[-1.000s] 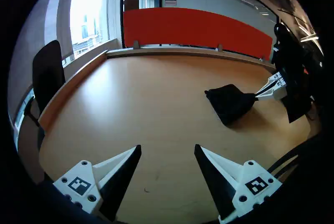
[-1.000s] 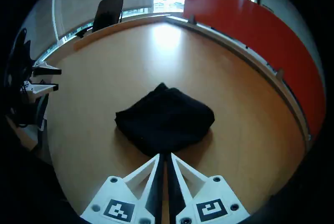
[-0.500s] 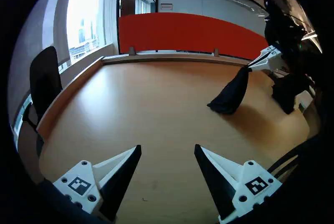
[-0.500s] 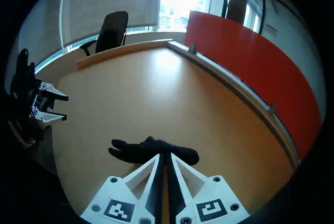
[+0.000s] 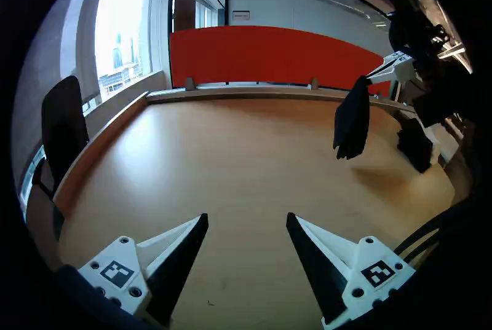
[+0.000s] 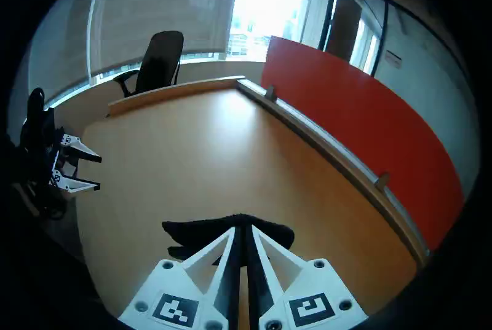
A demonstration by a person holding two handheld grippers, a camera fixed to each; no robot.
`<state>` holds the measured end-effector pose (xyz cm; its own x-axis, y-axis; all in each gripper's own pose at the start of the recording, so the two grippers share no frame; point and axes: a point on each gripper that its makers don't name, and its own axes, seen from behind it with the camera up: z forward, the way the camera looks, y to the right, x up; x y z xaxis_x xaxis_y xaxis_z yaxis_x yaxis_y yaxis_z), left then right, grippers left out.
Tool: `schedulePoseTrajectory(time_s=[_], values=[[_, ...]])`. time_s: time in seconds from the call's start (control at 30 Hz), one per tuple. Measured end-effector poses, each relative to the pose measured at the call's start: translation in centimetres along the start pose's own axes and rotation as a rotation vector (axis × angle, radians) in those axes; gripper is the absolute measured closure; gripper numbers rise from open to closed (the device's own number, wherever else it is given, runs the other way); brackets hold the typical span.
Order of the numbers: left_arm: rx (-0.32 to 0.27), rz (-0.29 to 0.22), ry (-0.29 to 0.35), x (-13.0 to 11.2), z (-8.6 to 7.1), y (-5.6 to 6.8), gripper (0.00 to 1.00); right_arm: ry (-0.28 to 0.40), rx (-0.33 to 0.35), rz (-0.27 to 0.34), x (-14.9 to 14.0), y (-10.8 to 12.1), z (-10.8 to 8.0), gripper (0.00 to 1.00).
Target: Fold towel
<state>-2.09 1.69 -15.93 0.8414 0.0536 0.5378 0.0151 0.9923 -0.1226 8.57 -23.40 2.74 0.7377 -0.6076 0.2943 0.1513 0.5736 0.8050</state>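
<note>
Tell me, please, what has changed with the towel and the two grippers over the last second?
The right gripper, shut on the black towel throughout, raised it: a second ago the towel lay bunched on the table, and now it hangs from the gripper, apparently clear of the wood. The left gripper stayed open and empty, low over the table.

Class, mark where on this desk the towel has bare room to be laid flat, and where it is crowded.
Bare: the desk middle, bordered by the red divider, the chair side and the open left tool. Crowded: the edge by a dark item, near the towel hanging from the right tool.
</note>
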Motion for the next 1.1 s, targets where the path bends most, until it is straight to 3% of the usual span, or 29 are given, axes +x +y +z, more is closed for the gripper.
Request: schedulePoseTrajectory(time_s=[0.4,1.1], values=[[-0.003,0.012,-0.001,0.4,0.3,0.5,0.06,-0.002,-0.056,0.051,-0.9,5.4,-3.2,0.96],[0.009,0.016,-0.018,1.0,0.9,0.8,0.06,-0.107,-0.204,0.128,-7.6,17.6,-11.1,0.96]])
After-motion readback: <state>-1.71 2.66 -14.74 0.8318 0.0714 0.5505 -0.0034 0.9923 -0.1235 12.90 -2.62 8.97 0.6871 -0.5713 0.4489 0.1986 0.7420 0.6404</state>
